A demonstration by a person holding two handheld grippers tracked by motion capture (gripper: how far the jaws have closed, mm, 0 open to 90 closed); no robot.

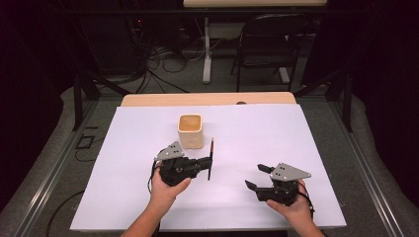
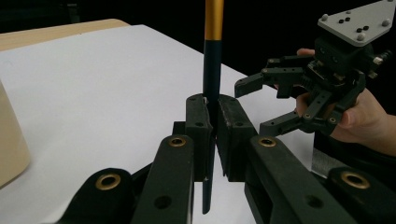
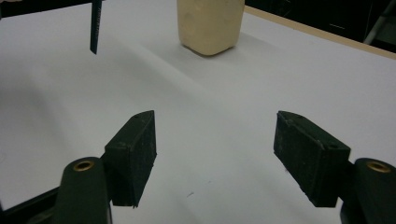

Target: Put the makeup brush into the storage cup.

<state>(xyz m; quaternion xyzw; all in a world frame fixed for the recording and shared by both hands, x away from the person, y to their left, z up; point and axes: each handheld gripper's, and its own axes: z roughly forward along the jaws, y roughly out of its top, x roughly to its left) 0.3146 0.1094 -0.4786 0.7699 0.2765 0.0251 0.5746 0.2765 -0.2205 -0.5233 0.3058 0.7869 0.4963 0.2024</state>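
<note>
1. Gripping a slim dark-blue pencil with a gold-orange upper end [image 2: 212, 70], left tongs [image 2: 214, 140] clenched on its lower shaft, pencil upright and lifted off the white-covered tabletop [image 1: 257, 133], just beside the cream square-mouthed cup [image 1: 190, 131].
2. Risking a pivot or slip: narrow pad contact on a thin round shaft, most of the length above the grip, so any jolt likely to tilt it.
3. Risking a knocked cup if the pencil tip meets the rim instead of the opening; light container, probably easy to tip.
4. Held wide apart and empty, right tongs [image 3: 215, 154] hovering low over bare tabletop, near the front edge.
5. Standing clear of both: black folding chair [image 1: 269, 44] and cables beyond the far edge; nothing between pencil and cup.
</note>
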